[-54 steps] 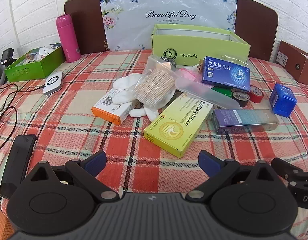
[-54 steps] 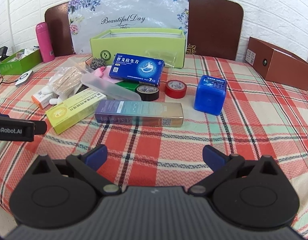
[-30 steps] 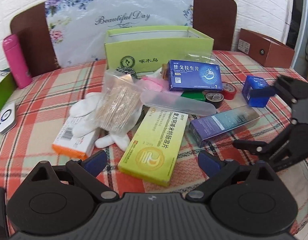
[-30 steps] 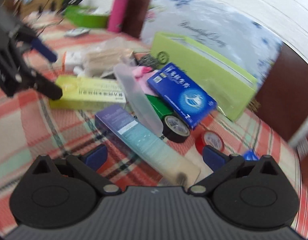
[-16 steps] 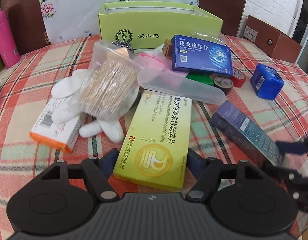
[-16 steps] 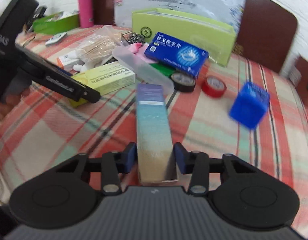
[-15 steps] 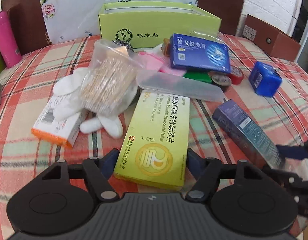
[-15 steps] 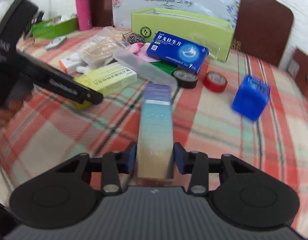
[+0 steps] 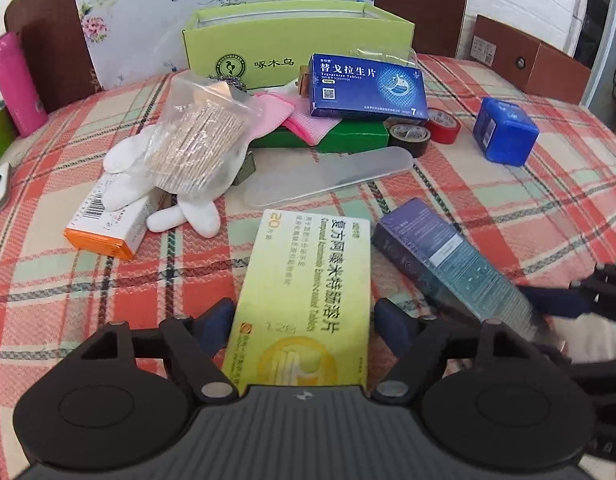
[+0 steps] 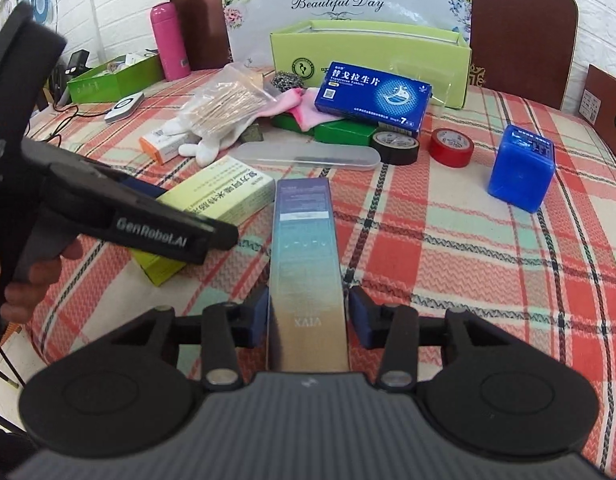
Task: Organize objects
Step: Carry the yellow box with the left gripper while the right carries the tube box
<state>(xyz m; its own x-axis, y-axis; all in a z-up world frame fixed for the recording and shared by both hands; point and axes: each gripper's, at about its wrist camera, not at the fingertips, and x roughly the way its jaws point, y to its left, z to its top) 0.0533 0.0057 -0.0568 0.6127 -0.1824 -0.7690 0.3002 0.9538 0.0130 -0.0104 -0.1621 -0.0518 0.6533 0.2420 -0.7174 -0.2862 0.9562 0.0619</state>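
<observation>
My left gripper point(image 9: 304, 322) is shut on the near end of a yellow-green medicine box point(image 9: 308, 292), held over the plaid tablecloth; it also shows in the right wrist view point(image 10: 212, 204). My right gripper point(image 10: 308, 322) is shut on a long purple-to-teal gradient box point(image 10: 306, 256), which also shows in the left wrist view point(image 9: 447, 268). An open light-green storage box point(image 9: 296, 46) stands at the back of the table. A dark blue medicine box point(image 9: 365, 86) lies on a green box point(image 9: 347, 134) in front of it.
A clear flat case point(image 9: 327, 176), a bag of toothpicks point(image 9: 196, 140) on white gloves, an orange-ended box point(image 9: 104, 228), black tape point(image 9: 407, 136), red tape point(image 9: 441, 124) and a blue cube point(image 9: 505, 132) lie on the table. A pink bottle point(image 9: 16, 84) stands far left, a brown box point(image 9: 527, 64) far right.
Both grippers closed on their boxes and lifted them off the cloth. The clear flat case has slid off the pile and lies flat on the table.
</observation>
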